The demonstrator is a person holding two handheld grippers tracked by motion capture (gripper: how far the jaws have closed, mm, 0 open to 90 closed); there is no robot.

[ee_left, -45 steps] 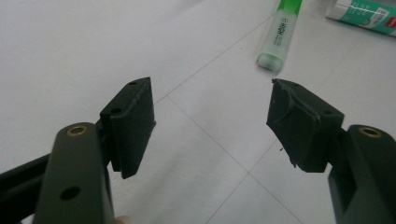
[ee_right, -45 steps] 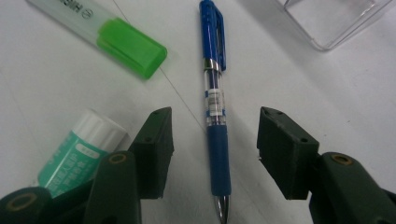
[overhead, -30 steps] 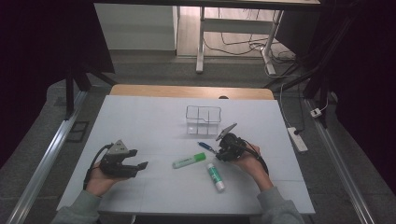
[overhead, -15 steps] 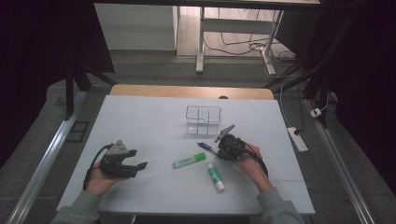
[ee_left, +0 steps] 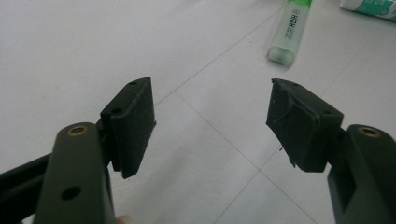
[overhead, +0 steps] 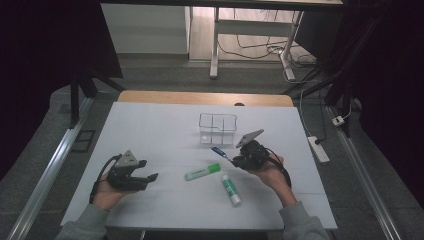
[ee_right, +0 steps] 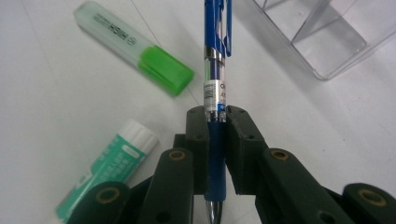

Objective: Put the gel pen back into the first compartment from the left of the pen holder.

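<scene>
I see the white table (overhead: 150, 130) with the clear divided box (overhead: 218, 129) near its middle. My left gripper (overhead: 145, 179) rests at the near left, jaws wide apart around nothing. My right gripper (ee_right: 217, 135) is clamped on the blue pen (ee_right: 215, 70), just beside the box, with the green highlighter (overhead: 202, 171) and glue stick (overhead: 230, 189) nearby.

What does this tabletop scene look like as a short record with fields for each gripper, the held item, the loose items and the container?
right gripper: shut on the blue pen, fingers pressing its barrel
blue pen: clip end points away from the hand, toward the clear organizer
left gripper: open, nothing between its fingers
green highlighter: lying flat on the table, between the two hands
glue stick: lying flat, nearer the person than the highlighter
clear organizer: upright, divided compartments, looks empty
</scene>
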